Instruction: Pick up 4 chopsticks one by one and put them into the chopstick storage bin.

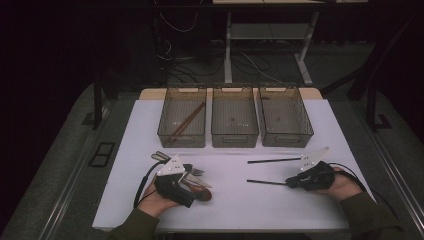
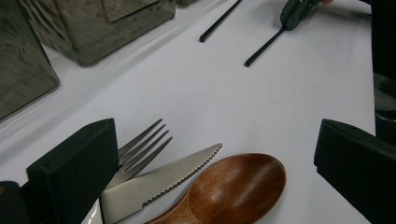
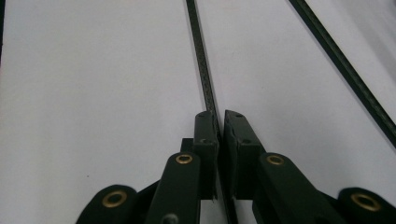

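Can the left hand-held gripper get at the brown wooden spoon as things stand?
Probably yes. The left hand-held gripper is open, its jaws set either side of the brown wooden spoon on the white table. The serrated steel knife touches the spoon's edge, so it may be caught too.

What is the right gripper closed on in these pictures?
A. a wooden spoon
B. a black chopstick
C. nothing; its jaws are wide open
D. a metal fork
B: in the right gripper view the right gripper has its jaws shut on a thin black chopstick lying on the white table.
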A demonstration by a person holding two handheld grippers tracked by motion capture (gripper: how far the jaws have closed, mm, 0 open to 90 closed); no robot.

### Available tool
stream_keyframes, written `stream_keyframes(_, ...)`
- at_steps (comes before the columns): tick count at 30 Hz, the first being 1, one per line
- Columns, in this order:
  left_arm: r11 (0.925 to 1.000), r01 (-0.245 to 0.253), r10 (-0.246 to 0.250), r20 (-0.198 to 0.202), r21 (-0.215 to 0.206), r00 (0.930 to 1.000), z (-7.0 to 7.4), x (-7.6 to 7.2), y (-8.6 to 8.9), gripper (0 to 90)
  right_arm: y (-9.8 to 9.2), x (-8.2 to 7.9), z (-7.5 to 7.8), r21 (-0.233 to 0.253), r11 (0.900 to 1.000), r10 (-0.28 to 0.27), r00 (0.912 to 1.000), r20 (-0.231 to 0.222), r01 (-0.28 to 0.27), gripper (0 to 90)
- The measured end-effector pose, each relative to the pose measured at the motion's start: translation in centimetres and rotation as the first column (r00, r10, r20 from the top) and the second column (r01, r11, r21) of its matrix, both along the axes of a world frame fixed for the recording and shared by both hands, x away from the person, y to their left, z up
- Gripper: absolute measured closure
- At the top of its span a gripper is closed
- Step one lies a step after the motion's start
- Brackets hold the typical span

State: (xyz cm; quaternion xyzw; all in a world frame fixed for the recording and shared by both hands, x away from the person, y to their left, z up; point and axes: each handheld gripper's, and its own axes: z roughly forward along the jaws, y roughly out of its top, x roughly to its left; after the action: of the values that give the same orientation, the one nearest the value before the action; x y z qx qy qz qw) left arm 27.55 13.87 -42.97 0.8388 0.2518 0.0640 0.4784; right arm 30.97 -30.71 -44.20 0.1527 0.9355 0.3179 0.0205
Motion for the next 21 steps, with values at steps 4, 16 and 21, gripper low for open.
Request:
stream_keyframes(4, 1.0, 0.001, -0.001, -0.001, -0.002, 1.0, 0.0, 0.0, 0.0, 0.0, 0.0, 0.0, 0.0, -0.002, 1.0, 0.017, 0.9998, 0.012, -0.017, 84.7)
stream_keyframes(16, 1.0, 0.001, -0.001, -0.003, -0.003, 1.0, 0.0, 0.0, 0.1, 0.0, 0.3, 0.0, 0.3, 0.042, 0.999, -0.007, 0.9998, -0.021, 0.008, 85.9)
stream_keyframes(21, 1.0, 0.0, 0.0, -0.002, -0.006, 1.0, 0.0, 0.0, 0.2, 0.0, -0.3, -0.1, 1.1, 0.118, 0.99, -0.07, 0.9961, -0.054, 0.076, 85.9)
